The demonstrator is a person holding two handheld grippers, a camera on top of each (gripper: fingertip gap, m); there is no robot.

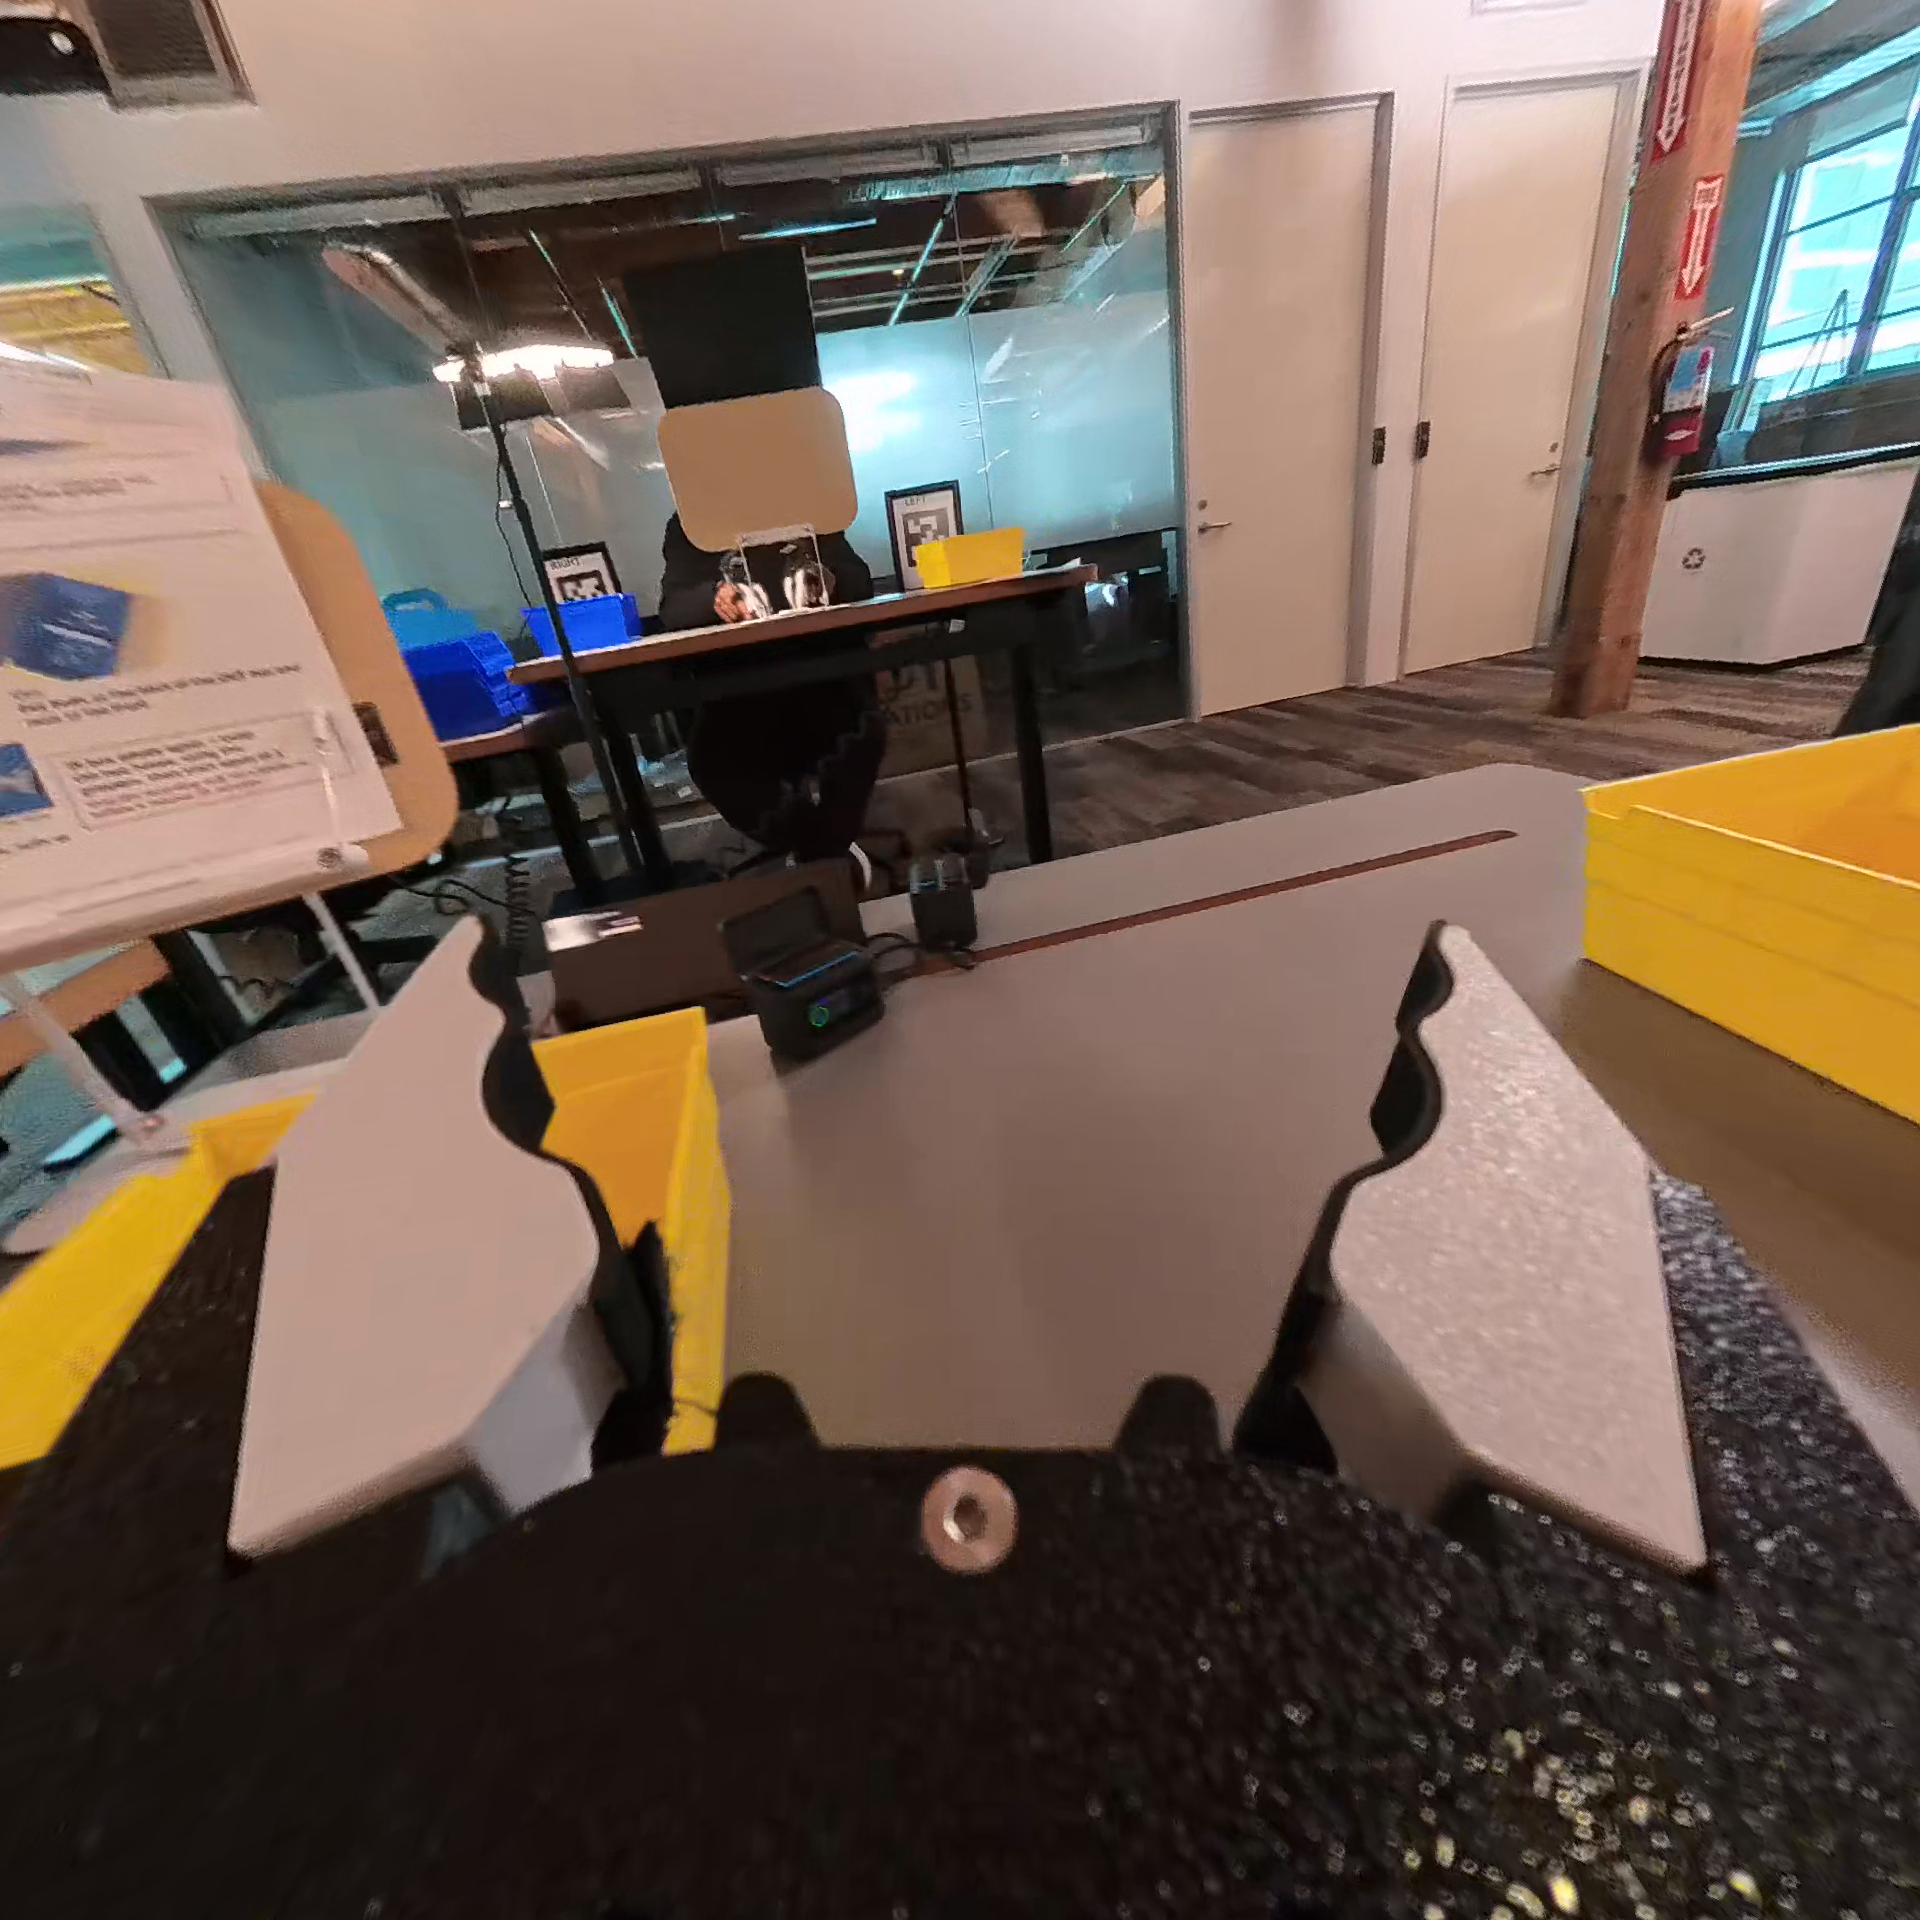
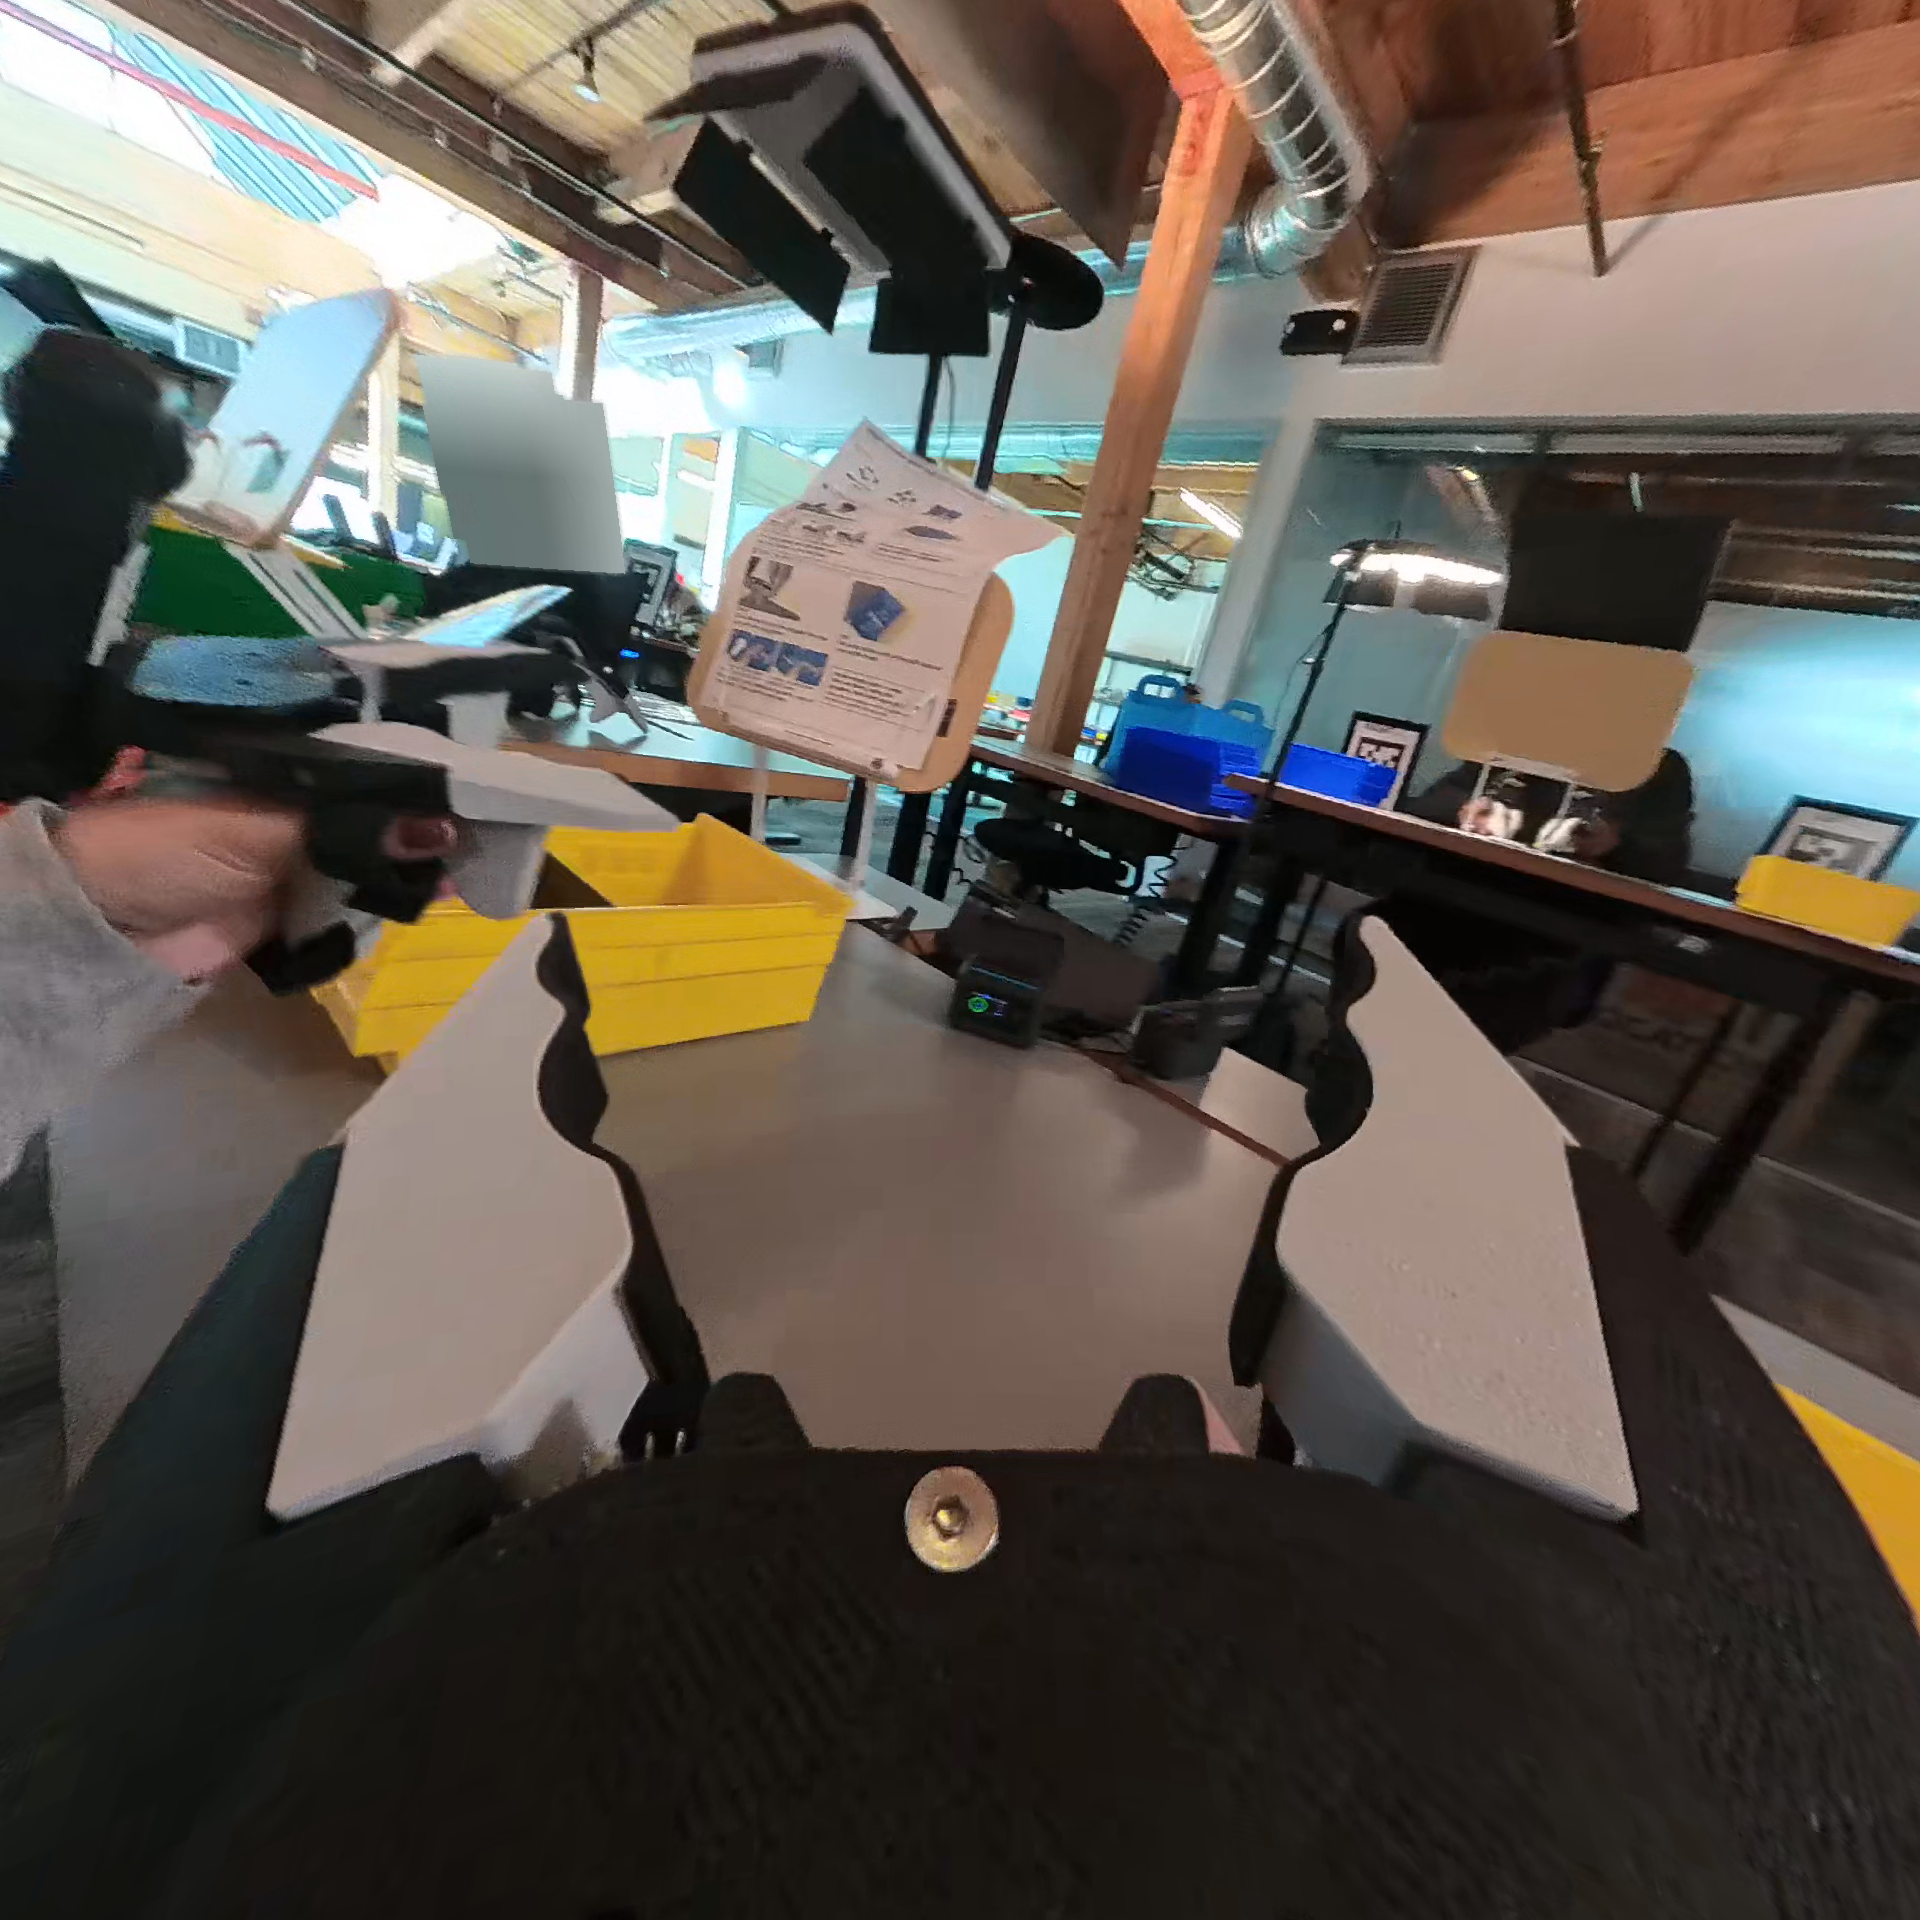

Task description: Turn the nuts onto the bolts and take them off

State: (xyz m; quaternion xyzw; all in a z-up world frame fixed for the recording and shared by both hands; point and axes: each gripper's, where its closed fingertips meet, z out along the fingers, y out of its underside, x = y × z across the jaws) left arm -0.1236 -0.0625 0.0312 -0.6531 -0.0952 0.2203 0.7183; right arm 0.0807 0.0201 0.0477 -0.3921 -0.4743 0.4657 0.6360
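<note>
No nuts or bolts show in either view. My left gripper (image 1: 961,956) is open and empty, held over the grey table (image 1: 1039,1195), with its left finger (image 1: 416,1195) above a yellow bin (image 1: 634,1122). It also shows in the right wrist view (image 2: 582,717), held in a hand, turned on its side above that yellow bin (image 2: 707,935). My right gripper (image 2: 956,945) is open and empty above the grey table (image 2: 935,1195). What lies inside the bins is hidden.
A second yellow bin (image 1: 1766,935) stands at the table's right. A small black device (image 1: 816,987) with cables sits at the far edge, also in the right wrist view (image 2: 997,1003). An instruction sheet on a stand (image 2: 862,623) rises behind the left bin. A person sits at a farther table.
</note>
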